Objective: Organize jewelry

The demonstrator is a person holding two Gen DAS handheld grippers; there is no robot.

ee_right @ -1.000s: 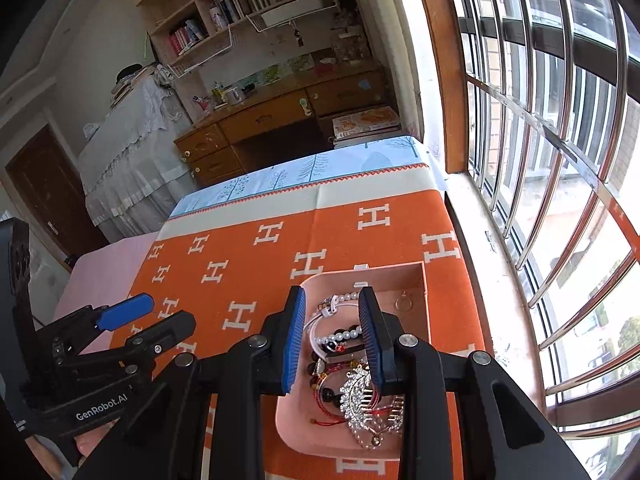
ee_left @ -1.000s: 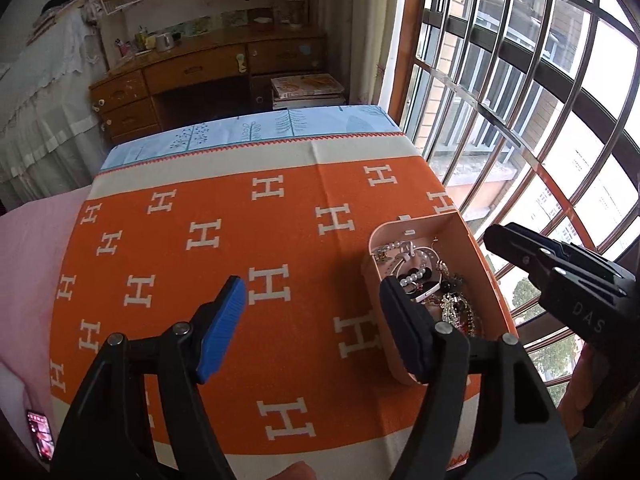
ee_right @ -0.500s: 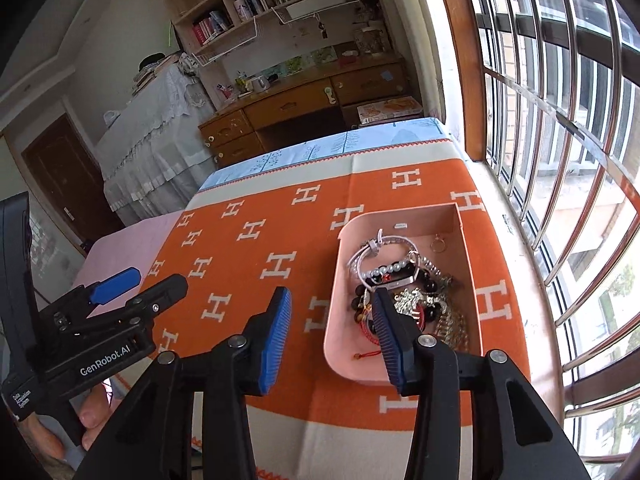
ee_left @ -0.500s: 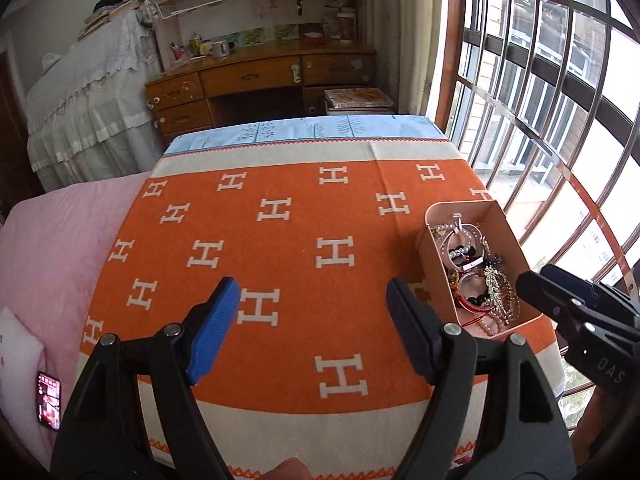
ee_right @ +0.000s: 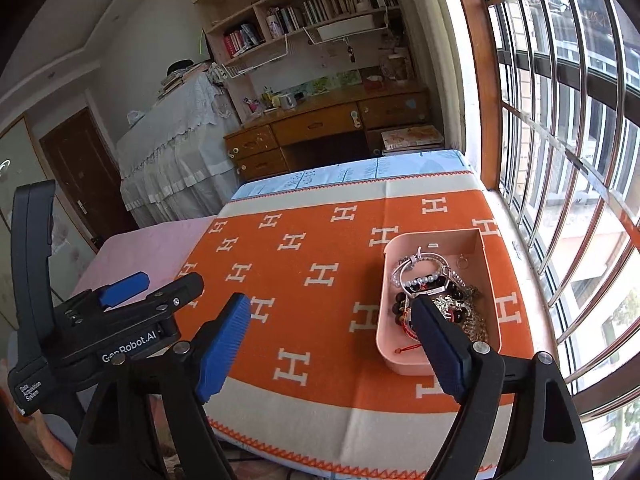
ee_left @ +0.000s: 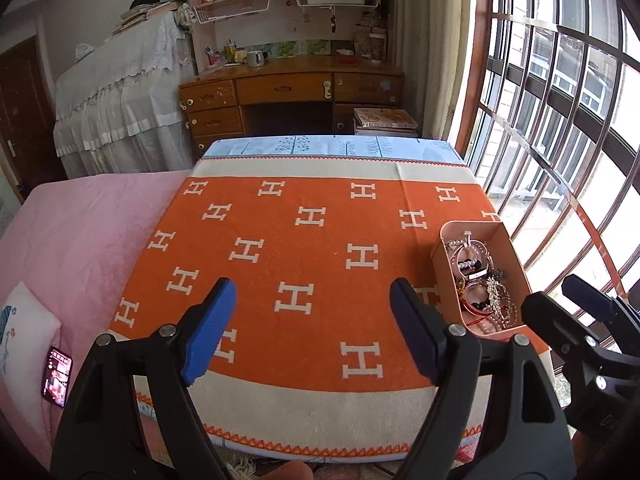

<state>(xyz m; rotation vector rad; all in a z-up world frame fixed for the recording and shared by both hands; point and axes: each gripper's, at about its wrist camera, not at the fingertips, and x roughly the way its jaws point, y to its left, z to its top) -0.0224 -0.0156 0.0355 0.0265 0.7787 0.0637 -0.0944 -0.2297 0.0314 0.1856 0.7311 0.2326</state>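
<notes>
A pink tray (ee_right: 438, 360) sits on the orange blanket (ee_right: 320, 248), close to the window (ee_right: 560, 120) side. From the right tool's camera the tray is at about 3 o'clock. Inside it is a heap of jewelry (ee_right: 436, 292): bead bracelets, a silver band, a red string and a shiny comb, all piled on each other. One small ring (ee_right: 462, 261) lies alone near the far corner of the tray.

The right gripper (ee_right: 332, 344) is up above the blanket, and its jaws are opening wide. Nothing is between them. One blue pad shows in front of the near end of the tray, but I cannot tell if it touches it. The left gripper (ee_left: 310, 332) is over the middle of the blanket, with the tray at its 2 o'clock. Its jaws are opening too, and they hold nothing.

What could go wrong? The pieces look tangled. If a tool grabs one bracelet, others may come up with it and then fall on the blanket. The thin chains and the red string could slip out of the pads. The tray looks light, so a push from a pad could slide it toward the blanket's edge by the window.
</notes>
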